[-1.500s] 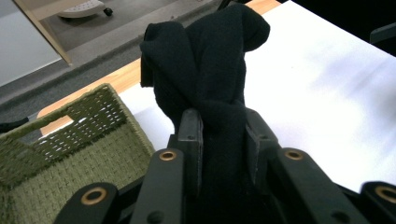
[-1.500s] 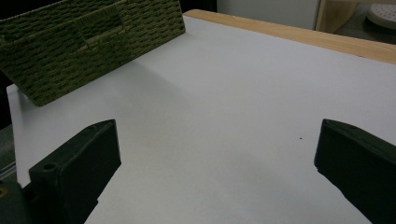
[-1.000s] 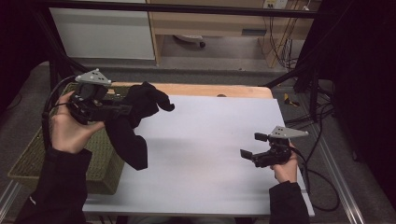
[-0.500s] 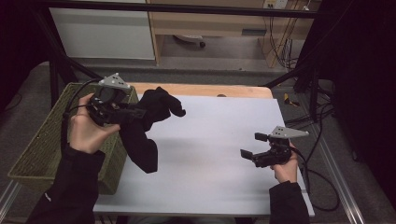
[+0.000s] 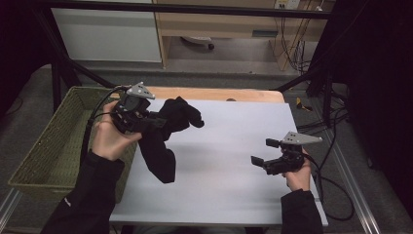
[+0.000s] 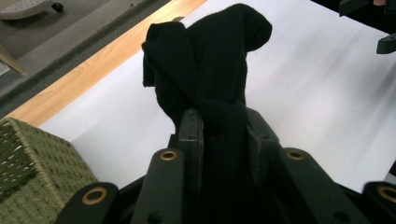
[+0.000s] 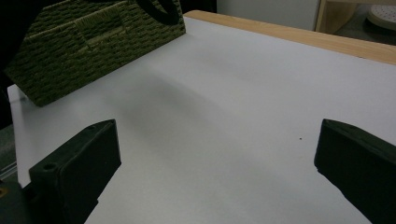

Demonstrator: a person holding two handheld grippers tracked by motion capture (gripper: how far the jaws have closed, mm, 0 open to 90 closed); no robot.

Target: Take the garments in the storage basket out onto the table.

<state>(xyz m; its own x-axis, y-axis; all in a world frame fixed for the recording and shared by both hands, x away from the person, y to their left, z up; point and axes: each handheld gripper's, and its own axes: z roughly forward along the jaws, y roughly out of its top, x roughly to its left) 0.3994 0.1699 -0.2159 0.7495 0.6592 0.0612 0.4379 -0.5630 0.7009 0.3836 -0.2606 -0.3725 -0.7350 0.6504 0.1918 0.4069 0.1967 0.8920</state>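
A black cloth (image 5: 168, 131) hangs in the air over the left part of the white table (image 5: 234, 161), one end drooping down toward the surface. My left gripper (image 5: 158, 119) is shut on it; in the left gripper view the bunched black cloth (image 6: 210, 70) rises between the two jaws, which pinch it. My right gripper (image 5: 263, 152) rests low over the table's right side, held by a hand. Its jaws stand wide apart with bare table between them, as the right gripper view shows (image 7: 215, 172).
A green woven basket (image 5: 53, 141) stands at the table's left edge, also seen as the basket (image 7: 93, 42) in the right gripper view. A wooden strip (image 5: 219, 93) runs along the far edge. Cables trail off the right side.
My left hand has carried the black cloth rightward and a little down, from above the basket toward the table. The right gripper has stayed where it was.
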